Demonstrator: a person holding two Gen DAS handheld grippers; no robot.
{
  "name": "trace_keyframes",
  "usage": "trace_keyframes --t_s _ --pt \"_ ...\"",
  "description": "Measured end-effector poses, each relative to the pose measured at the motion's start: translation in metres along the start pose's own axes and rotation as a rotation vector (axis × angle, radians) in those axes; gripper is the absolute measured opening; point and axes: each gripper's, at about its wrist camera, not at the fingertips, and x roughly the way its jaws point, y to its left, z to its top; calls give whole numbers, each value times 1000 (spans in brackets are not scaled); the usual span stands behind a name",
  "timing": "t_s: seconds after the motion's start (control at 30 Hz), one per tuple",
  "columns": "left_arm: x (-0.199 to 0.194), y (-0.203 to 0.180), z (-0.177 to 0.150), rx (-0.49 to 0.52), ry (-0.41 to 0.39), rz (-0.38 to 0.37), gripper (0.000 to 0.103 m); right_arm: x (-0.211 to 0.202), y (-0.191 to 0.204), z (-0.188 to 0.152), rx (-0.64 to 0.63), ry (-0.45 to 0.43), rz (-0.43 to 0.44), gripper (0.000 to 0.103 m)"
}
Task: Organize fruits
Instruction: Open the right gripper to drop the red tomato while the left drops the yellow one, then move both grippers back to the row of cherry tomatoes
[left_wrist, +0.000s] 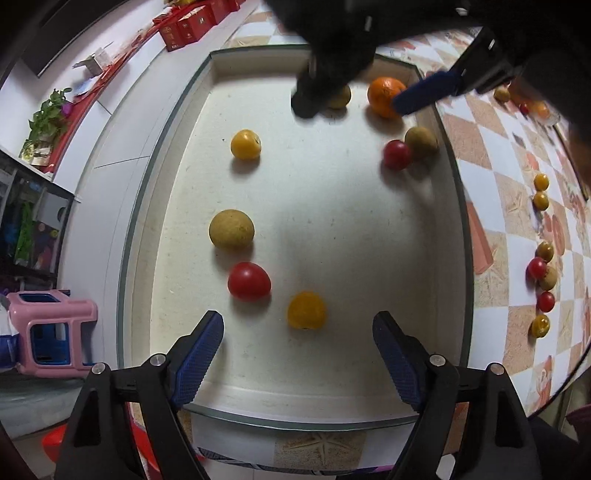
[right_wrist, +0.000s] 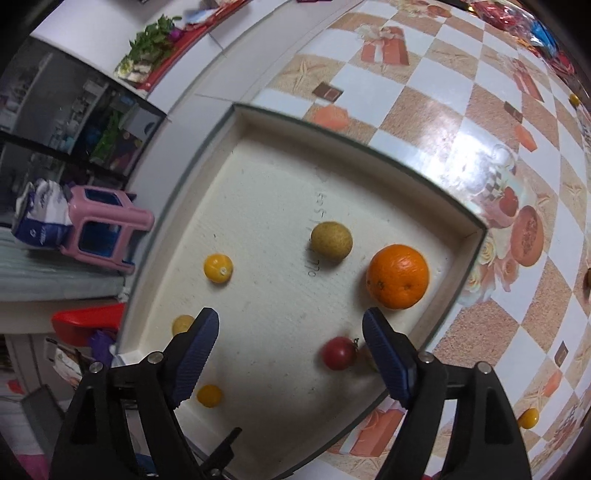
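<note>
A shallow white tray (left_wrist: 146, 192) holds several small fruits. My left gripper (left_wrist: 297, 328) hangs open over its near end. A yellow tomato (left_wrist: 306, 310) lies on the tray floor just ahead of the gap, untouched by either pad. To its left sit a red tomato (left_wrist: 248, 280) and a tan longan (left_wrist: 231, 229). At the tray's far end my right gripper (left_wrist: 354, 101) is open above an orange (left_wrist: 386, 96). In the right wrist view that gripper (right_wrist: 290, 332) holds nothing. The orange (right_wrist: 398, 276), a longan (right_wrist: 331, 242) and a red tomato (right_wrist: 338, 352) lie around it.
More small tomatoes and longans (left_wrist: 541, 192) lie in a line on the checked tablecloth (right_wrist: 461, 110) right of the tray. A pink stool (left_wrist: 51, 332) stands on the floor beyond the table's left edge. Red boxes (left_wrist: 184, 26) and a plant (left_wrist: 48, 122) sit on a far ledge.
</note>
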Motion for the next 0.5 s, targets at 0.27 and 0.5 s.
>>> trace_keyframes --t_s 0.27,0.5 --pt "-13 -20 13 70 -14 19 84 -47 -26 -14 93 -115 11 103" --pt "-28 -49 25 145 -46 6 84 -91 -97 -48 242 -177 -25 103"
